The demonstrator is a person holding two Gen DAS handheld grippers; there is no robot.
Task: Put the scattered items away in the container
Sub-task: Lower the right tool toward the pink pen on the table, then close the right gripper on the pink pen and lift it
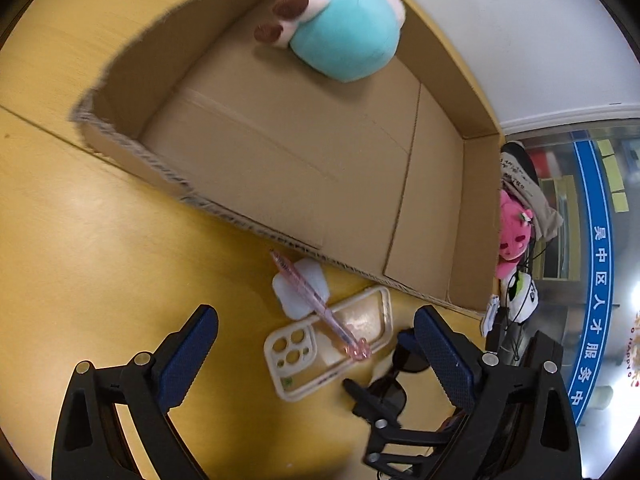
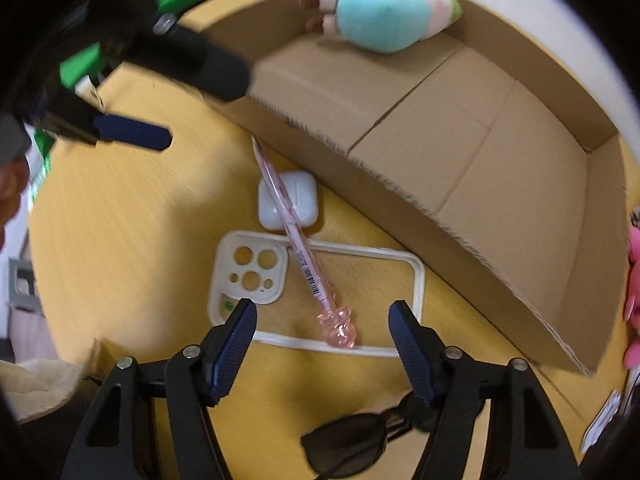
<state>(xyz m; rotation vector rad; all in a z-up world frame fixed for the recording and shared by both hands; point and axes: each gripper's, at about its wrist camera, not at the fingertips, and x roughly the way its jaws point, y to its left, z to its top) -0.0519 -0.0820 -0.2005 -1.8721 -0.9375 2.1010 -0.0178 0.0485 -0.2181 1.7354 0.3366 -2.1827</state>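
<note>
My right gripper (image 2: 323, 312) hangs with jaws apart over the pink transparent pen (image 2: 298, 254) — gripping nothing; left gripper (image 1: 316, 334) also unclosed.

You had one box (image 2: 472, 184), one plush (image 2: 380, 16) inside it, one pen (image 2: 296, 248), one earbud case (image 2: 304, 196), one phone case (image 2: 248, 272) and one pair of sunglasses (image 2: 348, 448).
</note>
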